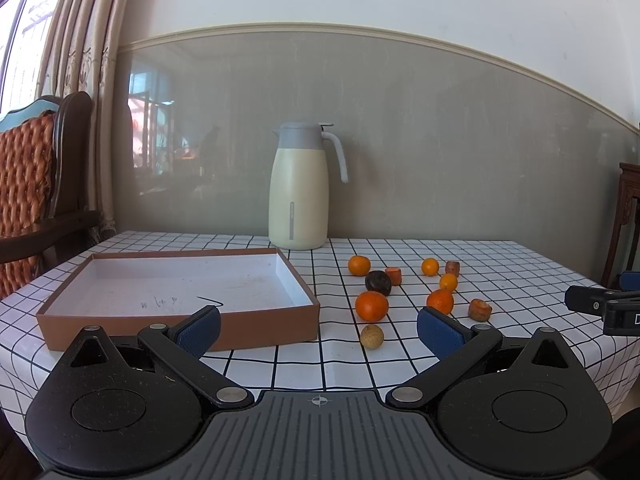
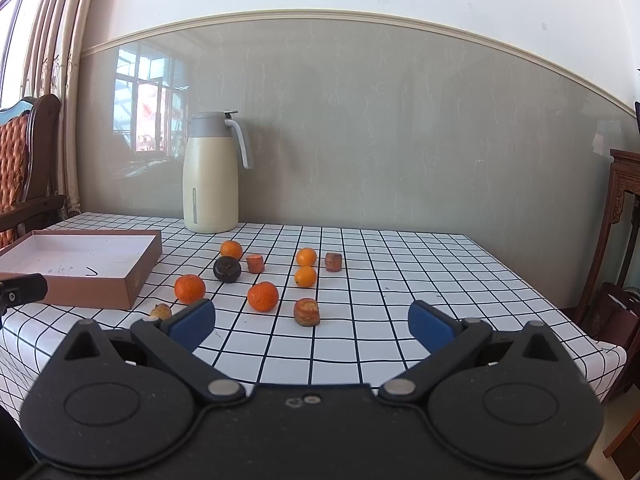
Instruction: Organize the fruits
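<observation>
Left wrist view: the left gripper (image 1: 318, 326) hangs wide open and empty above the counter (image 1: 280, 364); fruits (image 1: 371, 306) lie scattered right of the cardboard box (image 1: 176, 322). Right wrist view: the right gripper (image 2: 311, 324) gapes empty, the fruits (image 2: 263, 296) just ahead of it.

On the surface (image 2: 400, 280) lie five oranges (image 2: 262, 296), three brown cut pieces (image 2: 307, 312), one dark round fruit (image 2: 227, 269), one small tan fruit (image 1: 372, 336), one shallow box (image 1: 120, 320) and one jug (image 2: 211, 176).
</observation>
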The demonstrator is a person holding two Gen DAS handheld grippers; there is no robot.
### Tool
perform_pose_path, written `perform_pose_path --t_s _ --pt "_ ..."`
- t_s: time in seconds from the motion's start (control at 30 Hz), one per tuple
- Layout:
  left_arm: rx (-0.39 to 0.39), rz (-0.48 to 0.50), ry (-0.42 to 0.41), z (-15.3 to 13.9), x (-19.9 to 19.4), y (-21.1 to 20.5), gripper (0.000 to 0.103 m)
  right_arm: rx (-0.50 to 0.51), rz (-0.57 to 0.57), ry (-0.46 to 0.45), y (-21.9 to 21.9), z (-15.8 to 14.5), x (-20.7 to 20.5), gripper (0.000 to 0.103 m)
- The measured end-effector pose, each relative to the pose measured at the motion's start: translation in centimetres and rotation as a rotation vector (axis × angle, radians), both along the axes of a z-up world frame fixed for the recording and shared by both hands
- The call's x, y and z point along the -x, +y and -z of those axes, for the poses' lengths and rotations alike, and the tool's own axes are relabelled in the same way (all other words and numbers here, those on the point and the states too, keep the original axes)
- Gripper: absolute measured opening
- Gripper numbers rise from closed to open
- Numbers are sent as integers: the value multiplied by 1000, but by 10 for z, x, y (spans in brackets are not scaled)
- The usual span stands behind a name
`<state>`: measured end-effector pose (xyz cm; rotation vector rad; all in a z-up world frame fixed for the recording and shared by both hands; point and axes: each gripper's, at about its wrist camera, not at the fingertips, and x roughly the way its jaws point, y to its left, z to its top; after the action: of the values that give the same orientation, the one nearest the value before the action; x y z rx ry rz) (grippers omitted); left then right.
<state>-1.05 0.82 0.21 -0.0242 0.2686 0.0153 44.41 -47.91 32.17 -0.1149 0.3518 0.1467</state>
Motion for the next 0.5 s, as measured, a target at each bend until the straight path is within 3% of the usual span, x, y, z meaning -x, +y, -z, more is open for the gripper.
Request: perform_pose_path --t_s 0.5 --pt "-14 6 2 1 0 -4 103 6 1 -2 1 1 0 97"
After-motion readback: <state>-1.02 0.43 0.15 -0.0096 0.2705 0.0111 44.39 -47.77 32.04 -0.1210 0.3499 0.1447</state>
